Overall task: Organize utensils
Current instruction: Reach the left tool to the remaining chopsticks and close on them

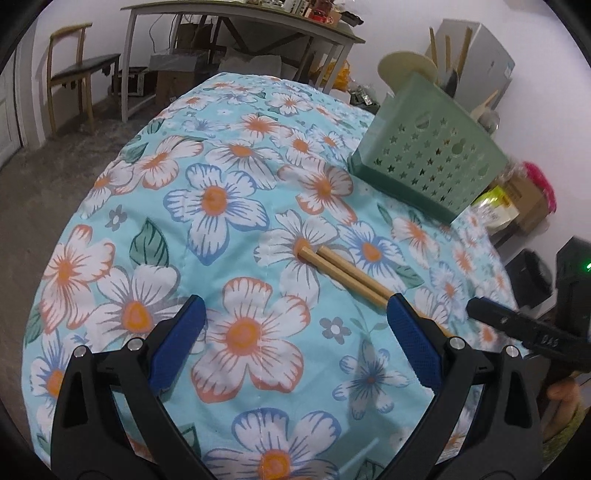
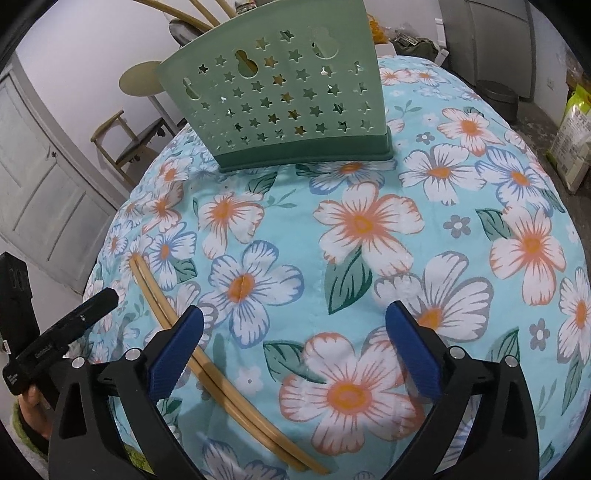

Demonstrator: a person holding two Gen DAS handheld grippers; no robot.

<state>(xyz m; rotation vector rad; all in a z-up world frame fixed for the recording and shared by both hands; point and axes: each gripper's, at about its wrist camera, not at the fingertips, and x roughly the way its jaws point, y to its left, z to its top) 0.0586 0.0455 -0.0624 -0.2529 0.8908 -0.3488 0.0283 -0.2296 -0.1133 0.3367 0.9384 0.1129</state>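
A pair of wooden chopsticks (image 1: 347, 271) lies side by side on the floral tablecloth (image 1: 229, 155). My left gripper (image 1: 295, 314) is open and empty above the cloth; its right finger overlaps the chopsticks' near end. In the right wrist view the chopsticks (image 2: 236, 398) run under my left finger. My right gripper (image 2: 293, 317) is open and empty. A green star-perforated utensil holder (image 1: 428, 158) stands at the far right of the table; it also shows in the right wrist view (image 2: 284, 99), with several wooden utensils sticking up from it.
A chair (image 1: 74, 74) and a cluttered side table (image 1: 240, 22) stand beyond the table's far edge. Boxes and bags (image 1: 517, 199) sit on the floor to the right. A door (image 2: 40, 177) is at the left of the right wrist view.
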